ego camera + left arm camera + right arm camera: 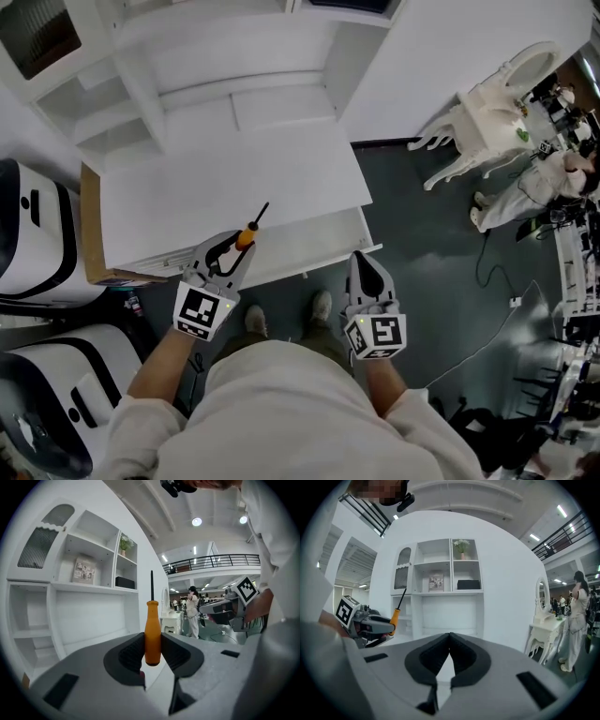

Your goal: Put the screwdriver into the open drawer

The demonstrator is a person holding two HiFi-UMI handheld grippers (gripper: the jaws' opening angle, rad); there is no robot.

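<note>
My left gripper [236,251] is shut on the orange handle of a screwdriver [249,232], whose thin black shaft points up and away over the white desk top [225,178]. In the left gripper view the screwdriver [152,634] stands upright between the black pads. The open drawer [323,236] juts out of the desk's front, just right of the left gripper and in front of my right gripper [367,272]. The right gripper [449,641] has its pad tips touching and holds nothing. From the right gripper view the left gripper [365,623] with the screwdriver [396,613] shows at the left.
A white shelf unit [187,56] rises behind the desk. A brown board [89,225] edges the desk's left side, with white-and-black machines [33,244] beyond it. A white dressing table [487,103] and a person in white [525,192] stand at the right on dark floor.
</note>
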